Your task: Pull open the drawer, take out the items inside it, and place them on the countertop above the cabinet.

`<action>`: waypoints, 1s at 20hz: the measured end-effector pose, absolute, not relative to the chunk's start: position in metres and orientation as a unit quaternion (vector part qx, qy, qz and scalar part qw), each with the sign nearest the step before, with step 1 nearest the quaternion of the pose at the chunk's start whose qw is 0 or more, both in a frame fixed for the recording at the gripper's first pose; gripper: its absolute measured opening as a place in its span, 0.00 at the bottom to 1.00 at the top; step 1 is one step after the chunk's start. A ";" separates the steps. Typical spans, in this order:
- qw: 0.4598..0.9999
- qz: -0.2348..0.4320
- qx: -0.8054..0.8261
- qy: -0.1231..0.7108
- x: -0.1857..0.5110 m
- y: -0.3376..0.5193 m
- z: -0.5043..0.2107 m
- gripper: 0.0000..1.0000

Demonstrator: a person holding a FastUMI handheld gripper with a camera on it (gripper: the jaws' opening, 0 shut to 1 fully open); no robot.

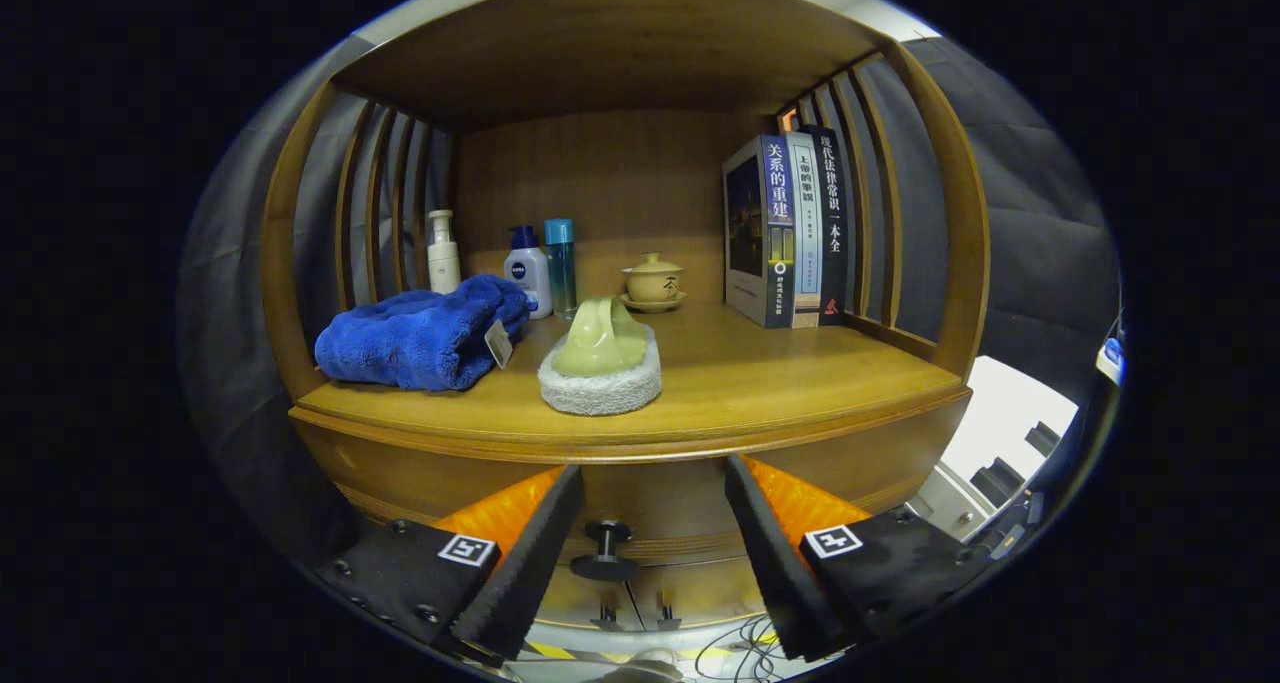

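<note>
Hand-held gripper fingers apart, straddling drawer knob | drawer closed | scrubber, blue towel beyond on desk, ready to grip

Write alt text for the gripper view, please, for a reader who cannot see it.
The open gripper faces a wooden cabinet, its fingers either side of the dark drawer knob. On the countertop above lie a blue towel and a round scrubber, with bottles, a lidded cup and books behind.

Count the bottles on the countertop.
3, standing behind the blue towel: a cream pump bottle by the left slats, a white bottle, then a teal bottle. The towel may hide more.
</note>
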State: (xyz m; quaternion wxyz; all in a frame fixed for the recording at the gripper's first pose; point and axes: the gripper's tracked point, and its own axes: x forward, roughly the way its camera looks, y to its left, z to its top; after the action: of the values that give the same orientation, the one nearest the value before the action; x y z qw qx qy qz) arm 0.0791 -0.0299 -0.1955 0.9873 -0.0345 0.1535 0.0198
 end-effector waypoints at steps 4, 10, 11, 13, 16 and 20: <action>0.991 -0.009 0.010 0.130 0.082 -0.042 -0.165 0.98; 0.996 -0.014 0.008 0.093 0.058 -0.040 -0.098 0.98; 0.996 -0.012 -0.003 0.089 0.052 -0.038 -0.088 0.98; 0.997 -0.005 -0.015 0.074 0.040 -0.031 -0.065 0.98; 0.998 0.000 -0.030 0.048 0.025 -0.023 -0.028 0.98; 0.999 0.011 -0.034 0.028 0.006 -0.013 0.010 0.98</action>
State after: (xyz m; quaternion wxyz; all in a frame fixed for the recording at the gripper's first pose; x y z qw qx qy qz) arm 0.0061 -0.0127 0.0095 0.9990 -0.0342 0.0279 0.0109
